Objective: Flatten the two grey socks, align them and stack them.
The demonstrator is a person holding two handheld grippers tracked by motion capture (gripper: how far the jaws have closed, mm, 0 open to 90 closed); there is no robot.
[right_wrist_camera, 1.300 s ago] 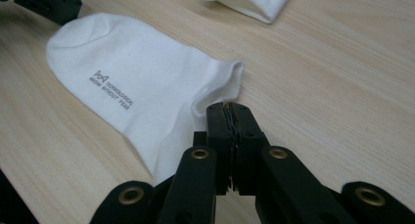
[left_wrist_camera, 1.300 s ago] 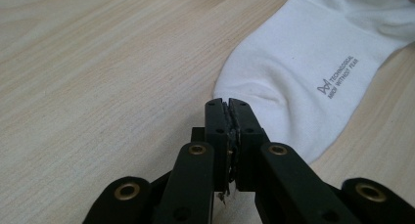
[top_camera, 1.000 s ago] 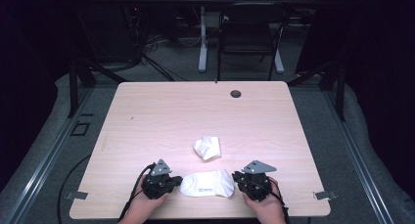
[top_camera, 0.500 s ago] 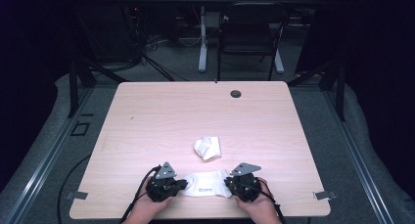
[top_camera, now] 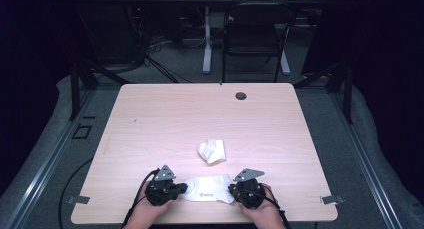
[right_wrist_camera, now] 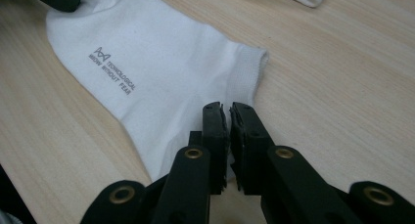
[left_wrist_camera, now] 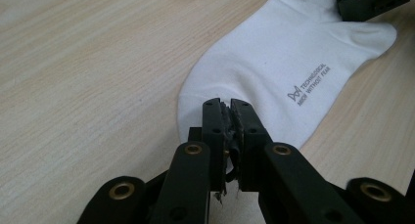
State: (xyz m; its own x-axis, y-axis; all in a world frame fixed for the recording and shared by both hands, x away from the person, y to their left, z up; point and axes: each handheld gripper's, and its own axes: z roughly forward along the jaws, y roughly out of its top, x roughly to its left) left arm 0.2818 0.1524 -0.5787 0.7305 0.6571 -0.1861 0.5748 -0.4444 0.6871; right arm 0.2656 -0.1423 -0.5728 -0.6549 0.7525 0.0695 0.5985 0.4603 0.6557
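Observation:
A flat white sock (top_camera: pixel 207 189) with small grey lettering lies on the wooden table (top_camera: pixel 210 119) near its front edge, stretched between my two grippers. My left gripper (top_camera: pixel 184 189) is shut on the sock's rounded end; in the left gripper view its jaws (left_wrist_camera: pixel 228 104) pinch the edge of the sock (left_wrist_camera: pixel 293 53). My right gripper (top_camera: pixel 231 191) is shut on the ribbed cuff end; in the right gripper view its jaws (right_wrist_camera: pixel 228 106) close over the sock (right_wrist_camera: pixel 161 53) beside the cuff. A second, crumpled white sock (top_camera: pixel 212 150) lies just behind.
A small dark round grommet (top_camera: pixel 241 95) sits near the table's far edge. A chair (top_camera: pixel 252 39) and desk legs stand on the floor beyond. Bare wood stretches to the left, right and back of the socks.
The right gripper has come down and slightly inward toward the left one. The sock between them now lies flatter on the table. The left gripper has barely moved.

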